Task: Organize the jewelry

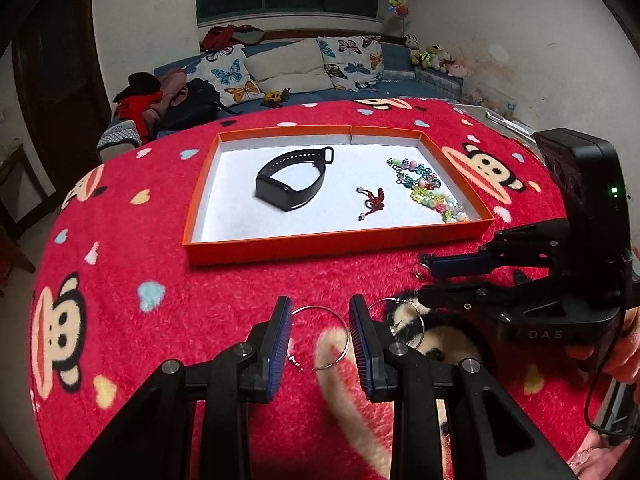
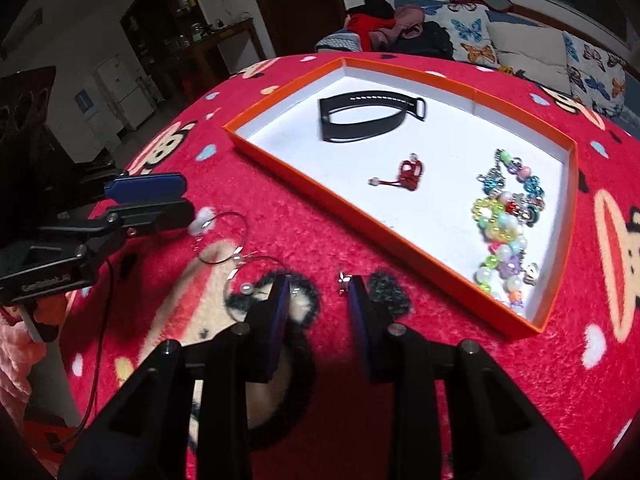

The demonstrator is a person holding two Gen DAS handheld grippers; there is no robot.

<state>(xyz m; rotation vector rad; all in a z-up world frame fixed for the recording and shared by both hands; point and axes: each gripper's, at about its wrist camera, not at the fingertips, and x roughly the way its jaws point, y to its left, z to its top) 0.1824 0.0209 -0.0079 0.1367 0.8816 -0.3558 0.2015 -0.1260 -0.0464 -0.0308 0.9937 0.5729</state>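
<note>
An orange tray (image 1: 336,245) (image 2: 288,160) with a white floor holds a black wristband (image 1: 292,178) (image 2: 368,118), a small red charm (image 1: 372,202) (image 2: 410,172) and a beaded bracelet (image 1: 430,188) (image 2: 506,224). A thin silver hoop (image 1: 334,316) (image 2: 236,240) lies on the red cloth between the fingers of my open left gripper (image 1: 320,316) (image 2: 190,204). A second hoop (image 1: 408,312) (image 2: 256,276) lies beside it. My right gripper (image 2: 318,296) (image 1: 424,276) is open over the cloth, with a small silver piece (image 2: 342,280) by its right finger.
A red monkey-print cloth (image 1: 140,240) (image 2: 440,360) covers the round table. A sofa with butterfly cushions (image 1: 280,68) stands behind it. A cable (image 2: 100,340) hangs from the left gripper's body.
</note>
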